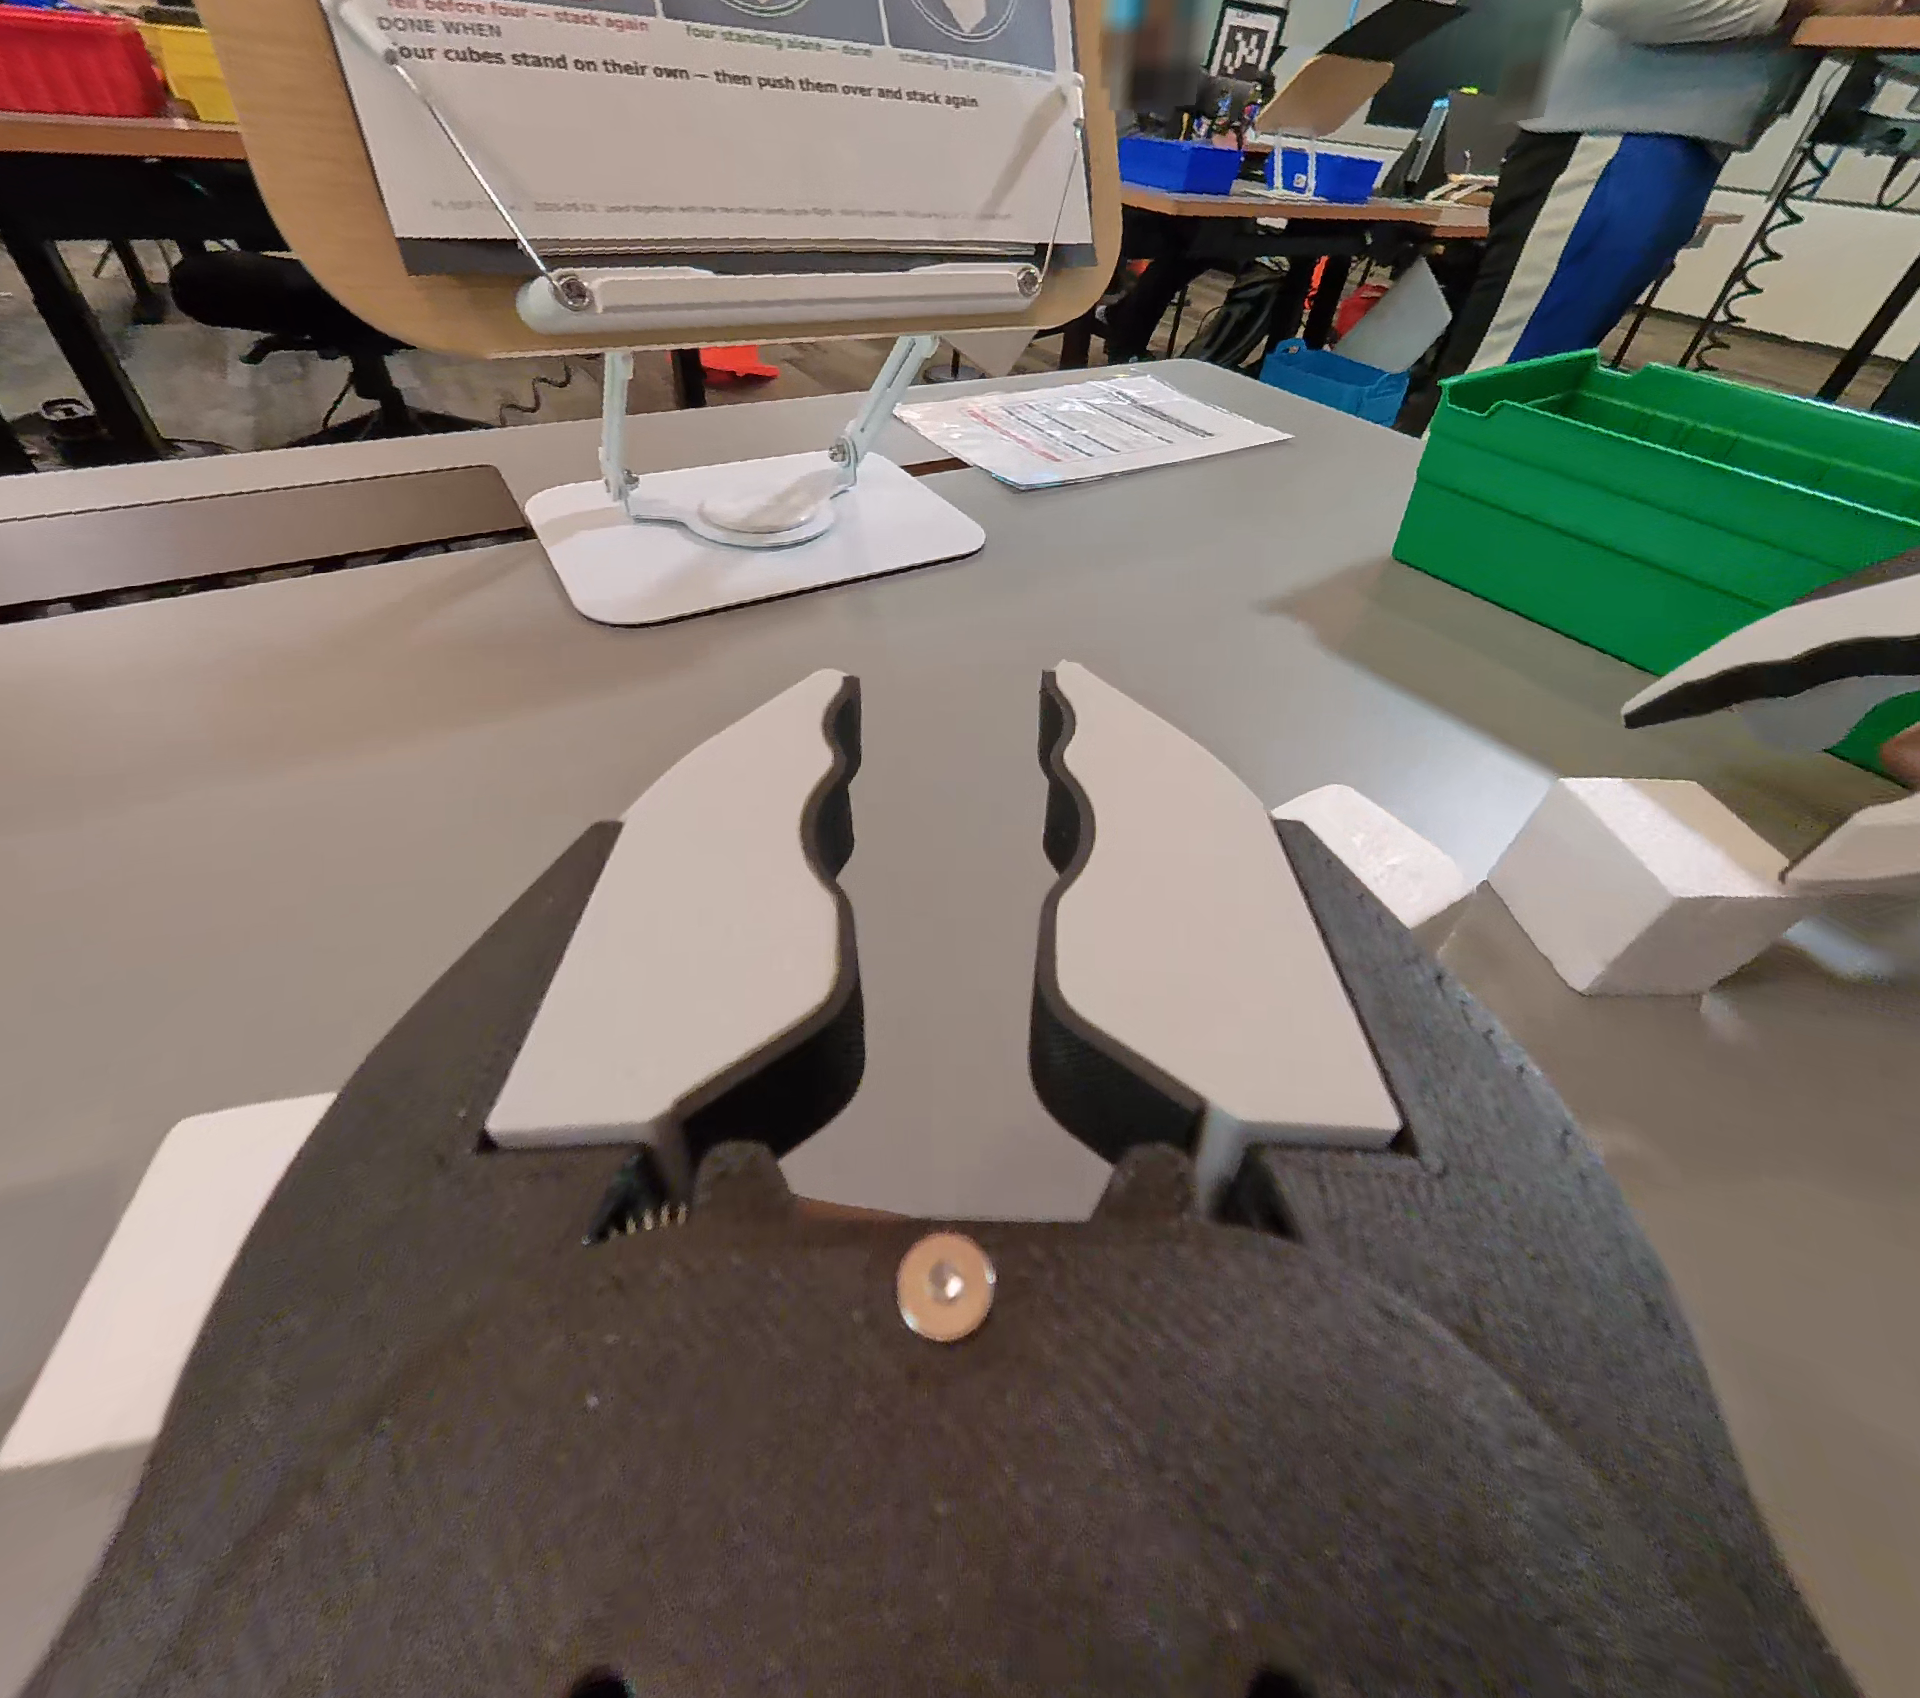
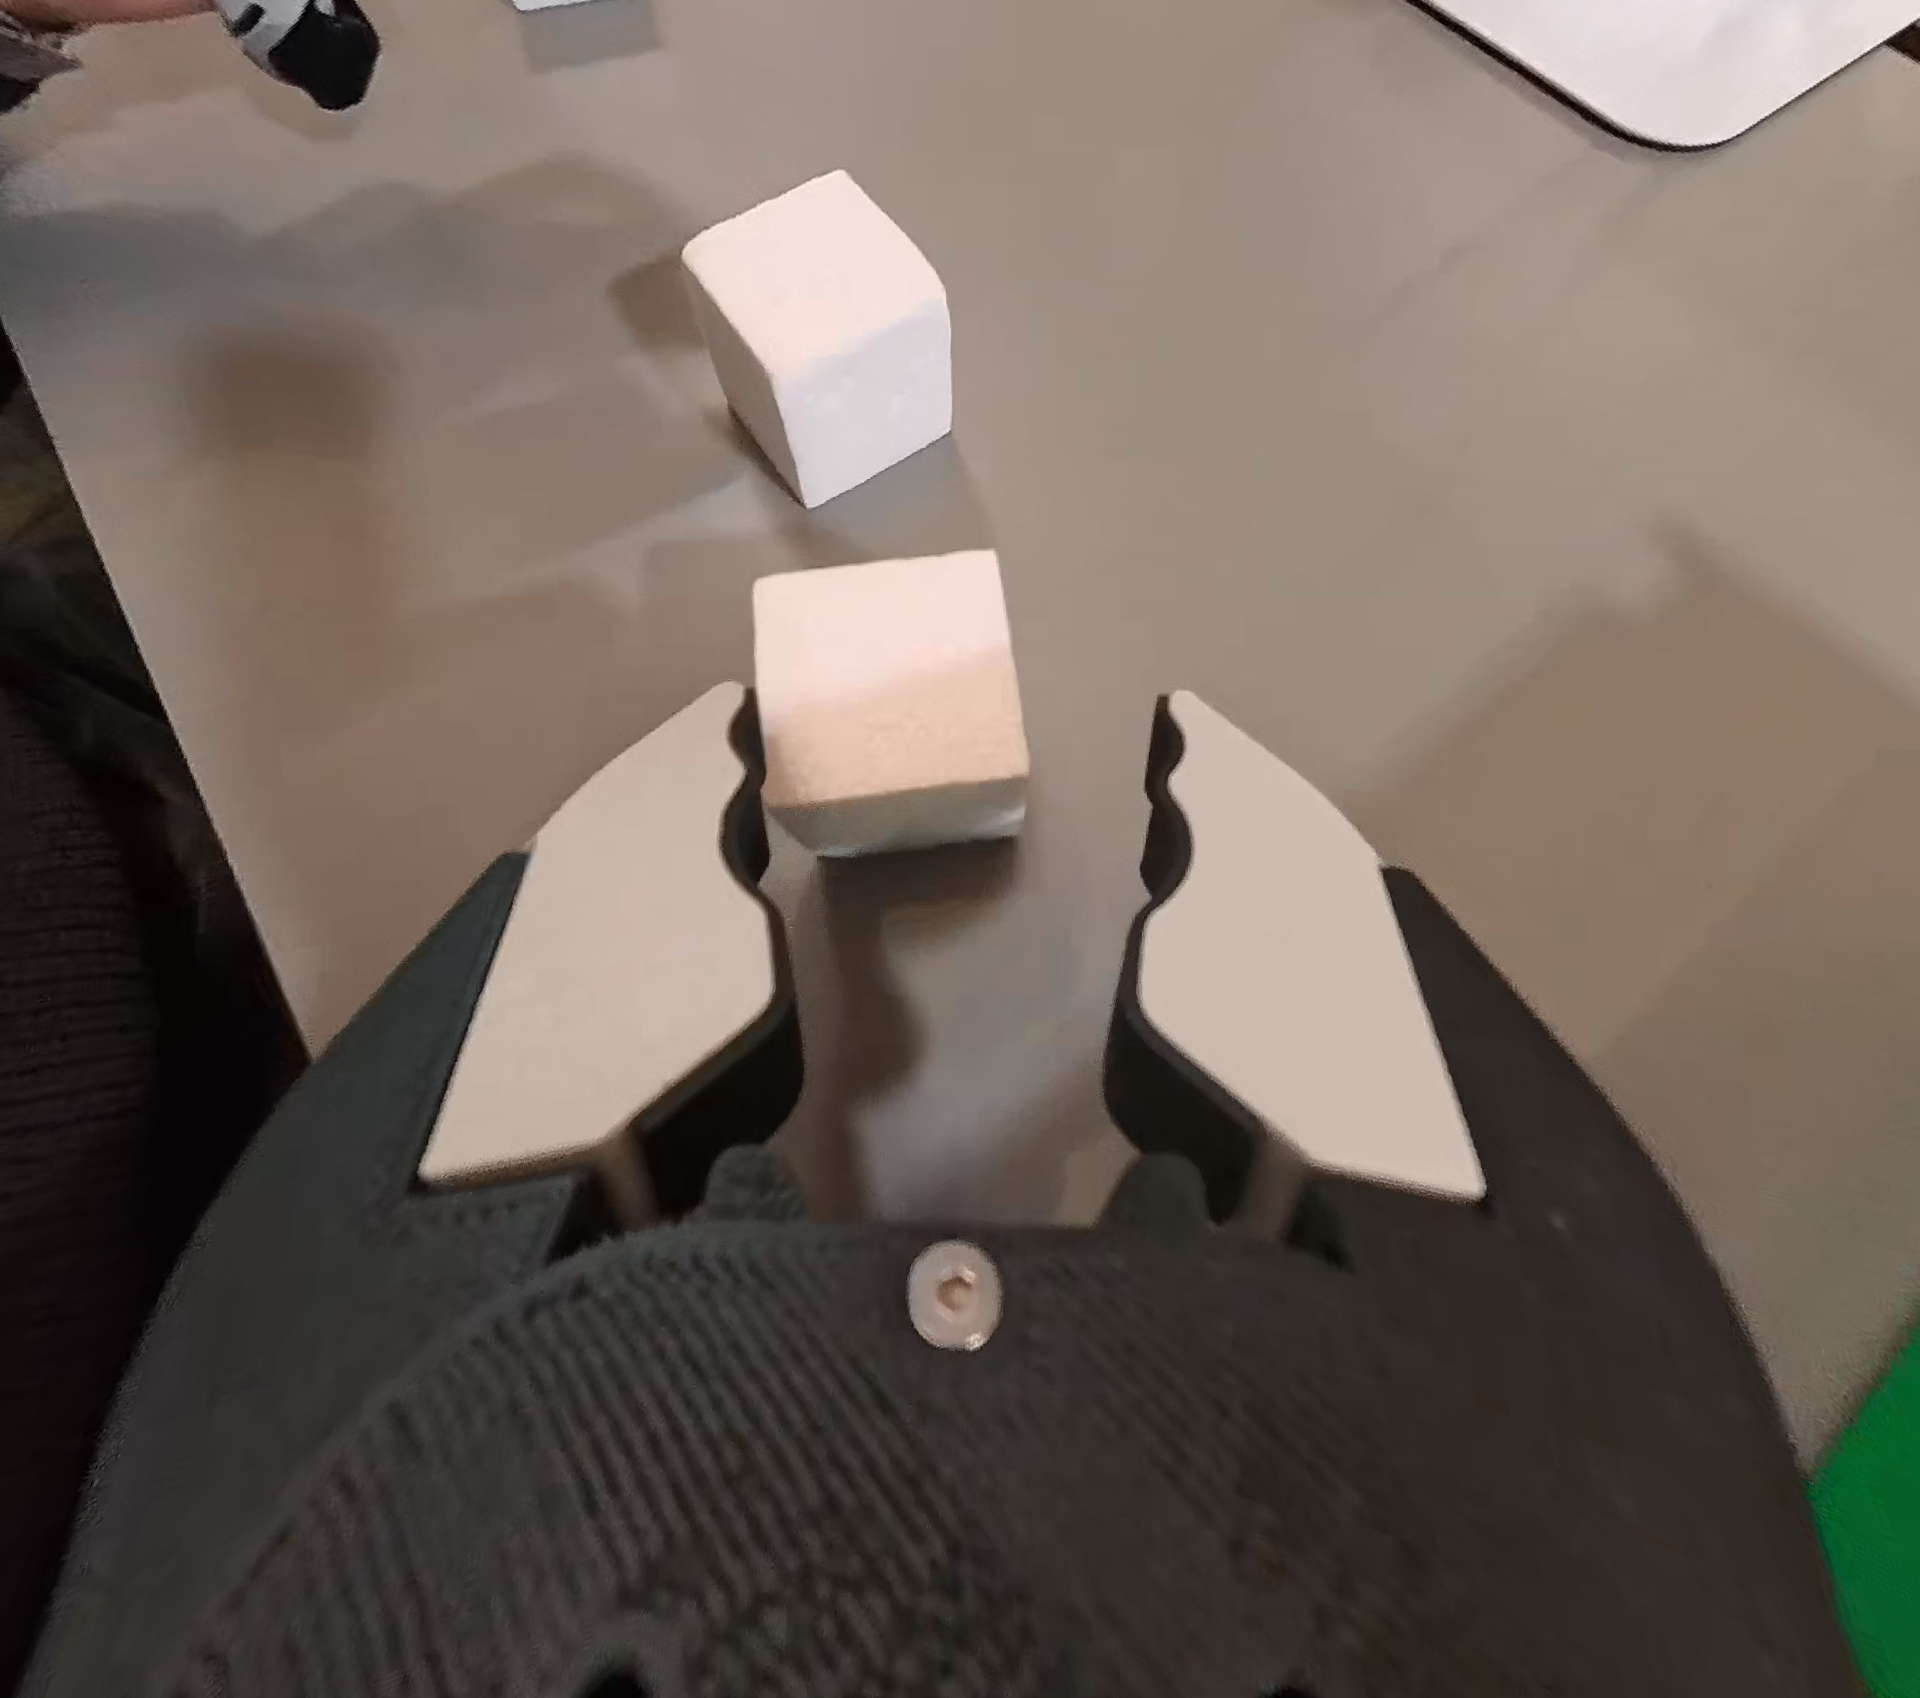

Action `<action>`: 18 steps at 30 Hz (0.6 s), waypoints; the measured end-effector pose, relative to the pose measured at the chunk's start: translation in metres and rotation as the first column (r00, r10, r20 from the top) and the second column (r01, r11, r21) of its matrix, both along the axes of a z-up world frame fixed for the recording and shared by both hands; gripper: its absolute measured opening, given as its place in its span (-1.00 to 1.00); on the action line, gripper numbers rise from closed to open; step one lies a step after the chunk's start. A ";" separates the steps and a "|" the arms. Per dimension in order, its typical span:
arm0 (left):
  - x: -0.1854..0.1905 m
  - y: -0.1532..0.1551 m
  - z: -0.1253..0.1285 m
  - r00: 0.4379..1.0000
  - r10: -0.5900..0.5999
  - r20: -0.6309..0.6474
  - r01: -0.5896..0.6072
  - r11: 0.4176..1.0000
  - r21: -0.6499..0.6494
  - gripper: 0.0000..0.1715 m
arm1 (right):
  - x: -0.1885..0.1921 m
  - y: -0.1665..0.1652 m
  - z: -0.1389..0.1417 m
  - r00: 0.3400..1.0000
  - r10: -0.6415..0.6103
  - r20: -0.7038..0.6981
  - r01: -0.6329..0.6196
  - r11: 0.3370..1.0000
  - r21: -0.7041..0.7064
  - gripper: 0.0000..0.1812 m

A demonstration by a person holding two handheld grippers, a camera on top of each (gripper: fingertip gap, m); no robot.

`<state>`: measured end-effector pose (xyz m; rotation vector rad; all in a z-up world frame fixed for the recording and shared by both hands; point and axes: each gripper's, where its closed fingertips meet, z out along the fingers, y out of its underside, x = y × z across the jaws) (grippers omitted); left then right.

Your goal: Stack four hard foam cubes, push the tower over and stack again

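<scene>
Below, right gripper point(image 2: 951, 698) gaped wide, empty; grainy white foam cube point(image 2: 888, 703) sat at its tips beside left finger (contact unclear), second cube point(image 2: 826, 339) beyond. Left gripper point(image 1: 948, 682) part-open, empty. Ribbed green bin point(image 1: 1662, 505) front-right, contents unseen.

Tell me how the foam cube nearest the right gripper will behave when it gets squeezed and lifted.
The cube looks like grainy white foam, so probably light and stiff. Its flat faces should suit the right gripper, whose jaws stand open wider than it. Resting flat on the table, it should slide rather than roll.
</scene>
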<state>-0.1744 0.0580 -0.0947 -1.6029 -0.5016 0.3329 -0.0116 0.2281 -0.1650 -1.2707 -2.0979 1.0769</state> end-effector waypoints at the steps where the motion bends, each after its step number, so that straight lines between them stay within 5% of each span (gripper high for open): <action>1: 0.000 0.003 0.000 1.000 -0.006 0.001 0.006 1.000 0.001 -0.61 | 0.003 0.000 -0.001 1.000 0.002 0.002 -0.002 1.000 0.007 -0.21; 10: 0.004 0.026 -0.001 0.997 -0.070 0.020 0.070 0.998 0.010 -0.61 | 0.015 -0.002 -0.013 1.000 -0.015 0.021 0.014 0.999 0.034 -0.30; 18: 0.005 0.031 -0.002 0.996 -0.085 0.035 0.085 0.996 0.011 -0.61 | 0.018 0.005 -0.010 1.000 -0.014 -0.015 0.015 0.999 0.029 -0.67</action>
